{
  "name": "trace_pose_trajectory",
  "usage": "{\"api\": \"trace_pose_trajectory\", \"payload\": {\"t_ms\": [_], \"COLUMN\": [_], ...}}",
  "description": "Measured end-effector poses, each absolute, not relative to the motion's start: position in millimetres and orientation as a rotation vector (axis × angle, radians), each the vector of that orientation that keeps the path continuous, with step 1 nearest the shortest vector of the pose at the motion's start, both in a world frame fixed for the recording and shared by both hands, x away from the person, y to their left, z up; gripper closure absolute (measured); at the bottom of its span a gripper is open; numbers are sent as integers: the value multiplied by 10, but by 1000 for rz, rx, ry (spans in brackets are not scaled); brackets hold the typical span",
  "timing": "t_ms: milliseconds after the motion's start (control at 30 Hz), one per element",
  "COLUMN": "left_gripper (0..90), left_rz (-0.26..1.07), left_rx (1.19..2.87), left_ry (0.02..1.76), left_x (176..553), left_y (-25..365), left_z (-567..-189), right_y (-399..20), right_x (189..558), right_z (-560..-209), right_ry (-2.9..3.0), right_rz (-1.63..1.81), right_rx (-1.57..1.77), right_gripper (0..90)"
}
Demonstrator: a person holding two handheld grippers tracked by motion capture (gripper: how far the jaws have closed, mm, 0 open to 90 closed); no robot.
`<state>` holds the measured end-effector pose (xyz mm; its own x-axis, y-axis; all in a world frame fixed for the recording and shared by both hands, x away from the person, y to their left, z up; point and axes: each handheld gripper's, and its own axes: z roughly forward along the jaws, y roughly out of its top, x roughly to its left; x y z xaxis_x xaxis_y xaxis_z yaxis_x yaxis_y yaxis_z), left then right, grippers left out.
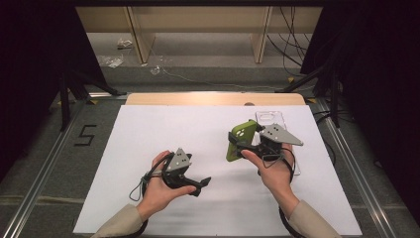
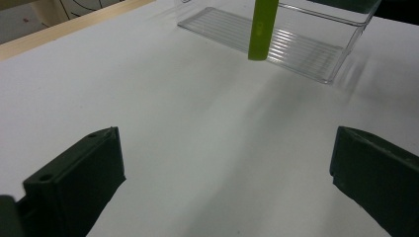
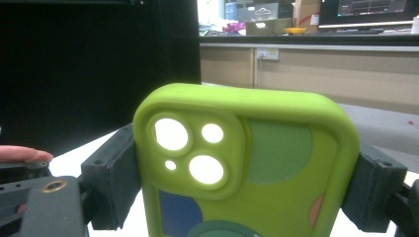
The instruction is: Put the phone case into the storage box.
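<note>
Green phone case (image 3: 247, 168), patterned with blue, dark green and pink patches, stands upright off the table (image 1: 163, 129), clamped by its two long edges in our right claw (image 1: 236, 145). We read no brand or writing on it. Just behind it a clear plastic case (image 1: 271, 119) lies flat on the white sheet. Our left claw (image 1: 203, 182) hovers well apart, its jaws wide and bare. A black "5" (image 1: 85, 135) marks the floor at left.
</note>
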<state>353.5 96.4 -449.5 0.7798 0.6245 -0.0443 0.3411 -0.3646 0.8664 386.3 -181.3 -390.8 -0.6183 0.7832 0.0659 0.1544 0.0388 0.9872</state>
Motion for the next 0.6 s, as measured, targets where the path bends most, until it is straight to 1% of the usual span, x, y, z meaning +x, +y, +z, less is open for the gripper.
{"api": "trace_pose_trajectory", "payload": {"t_ms": [600], "left_gripper": [0], "left_rz": [374], "left_rx": [1988], "left_ry": [754], "left_x": [3484], "left_y": [1238], "left_z": [-4515], "right_y": [-1914], "right_x": [3899], "right_z": [-3863], "right_ry": [1787], "right_rz": [1609], "right_rx": [969], "right_gripper": [178]}}
